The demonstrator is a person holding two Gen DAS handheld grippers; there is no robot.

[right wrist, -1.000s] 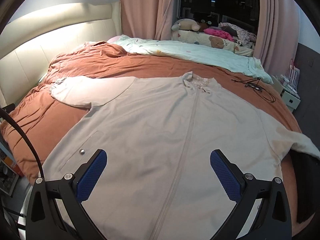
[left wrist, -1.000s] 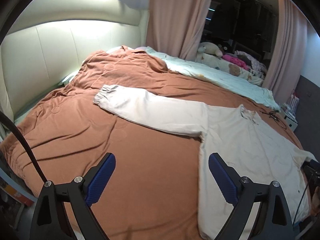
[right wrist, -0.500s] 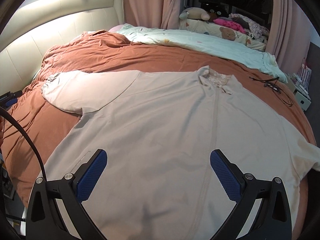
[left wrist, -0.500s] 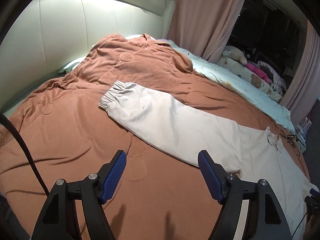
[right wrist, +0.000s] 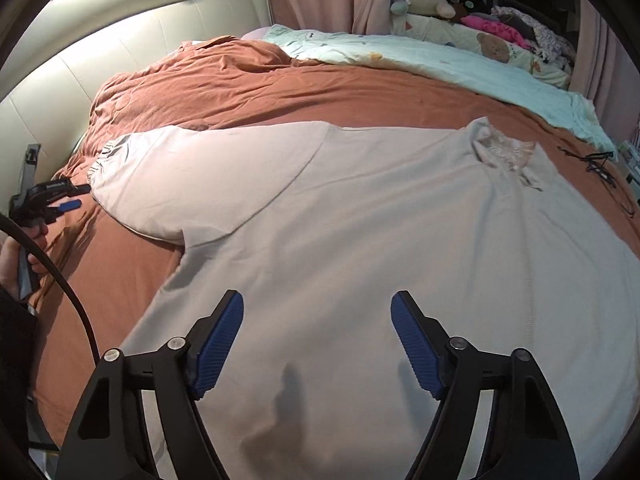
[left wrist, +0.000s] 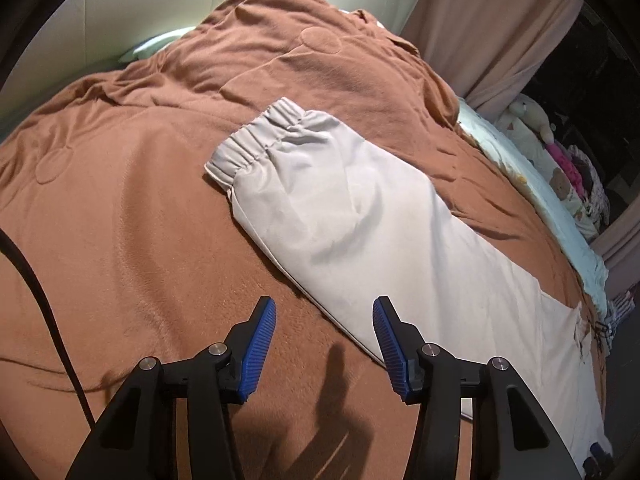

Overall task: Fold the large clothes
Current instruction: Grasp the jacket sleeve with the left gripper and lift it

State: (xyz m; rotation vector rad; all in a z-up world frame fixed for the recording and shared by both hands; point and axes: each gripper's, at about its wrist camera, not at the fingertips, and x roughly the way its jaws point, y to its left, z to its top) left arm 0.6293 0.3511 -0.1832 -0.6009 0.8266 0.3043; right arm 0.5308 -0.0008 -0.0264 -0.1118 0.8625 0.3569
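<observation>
A large pale beige zip jacket (right wrist: 380,240) lies spread flat, front up, on a bed. Its sleeve (left wrist: 360,216) stretches out to the left and ends in an elastic cuff (left wrist: 256,140). My left gripper (left wrist: 324,312) is open and empty, low over the brown blanket just short of the sleeve's near edge. It also shows at the far left of the right wrist view (right wrist: 60,200), near the cuff. My right gripper (right wrist: 318,304) is open and empty, low over the jacket's body, left of the zip (right wrist: 530,280).
A brown blanket (left wrist: 120,200) covers the bed, with a cream padded headboard (right wrist: 100,40) behind. A pale green quilt (right wrist: 420,56), soft toys (right wrist: 424,4) and clothes lie at the far side. A black cable (right wrist: 600,164) lies near the collar. Pink curtains (left wrist: 480,20) hang behind.
My left gripper moved forward and down toward the sleeve and its jaws narrowed somewhat. My right gripper moved lower and closer over the jacket's body, jaws narrowed slightly.
</observation>
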